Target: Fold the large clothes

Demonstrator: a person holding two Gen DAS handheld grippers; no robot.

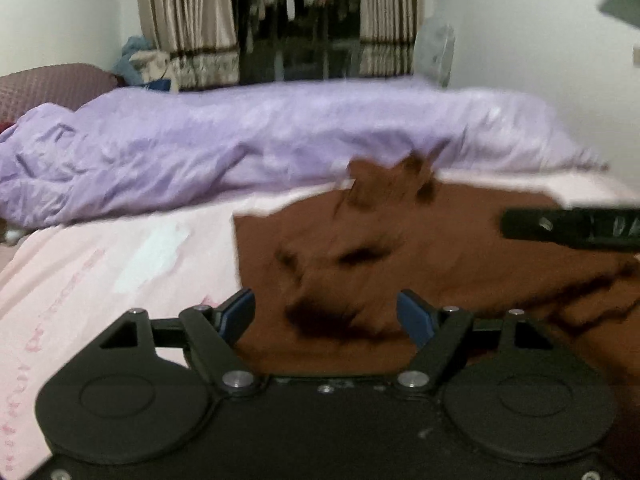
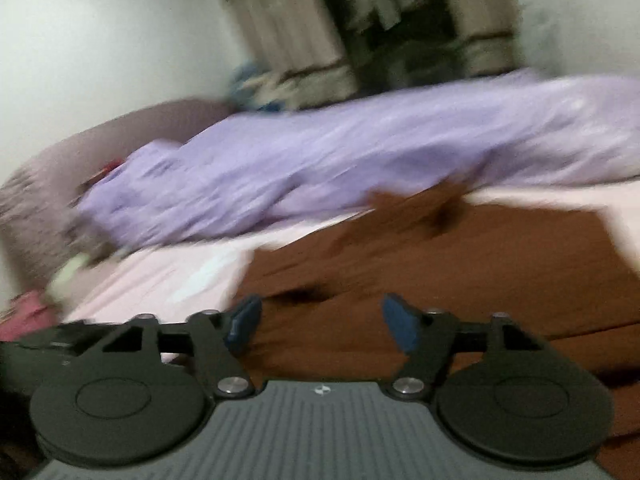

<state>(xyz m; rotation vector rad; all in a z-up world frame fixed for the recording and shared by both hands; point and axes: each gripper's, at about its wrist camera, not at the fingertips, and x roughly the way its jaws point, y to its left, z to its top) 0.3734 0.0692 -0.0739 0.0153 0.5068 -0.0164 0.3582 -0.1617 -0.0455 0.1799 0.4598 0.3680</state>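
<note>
1. I had the brown garment (image 1: 420, 264) lying on the pink sheet (image 1: 100, 280) of the bed, between me and the heaped purple duvet (image 1: 240, 140). Its left edge looked straight, but a rumpled peak stood up near the far edge, close to the duvet.

2. My left gripper (image 1: 326, 316) hung over the near part of the cloth with its jaws released and nothing pinched between the blue pads (image 1: 416, 320).

3. My right gripper (image 2: 320, 326) was likewise spread apart above the cloth, empty as far as I could see. Both views were smeared, so whether a pad brushed the fabric I could not tell.

4. From the left camera I saw the right tool as a dark bar at the right edge, over the garment.

5. What worried me: the raised peak could get trapped under the next fold and leave a lump, because it was not smoothed flat.

6. A pinch taken in this blur could catch the sheet along with the garment, or only one layer, and drag the straight edge askew.

7. The two tools sat near each other, so a hasty reach could knock them together.
</note>
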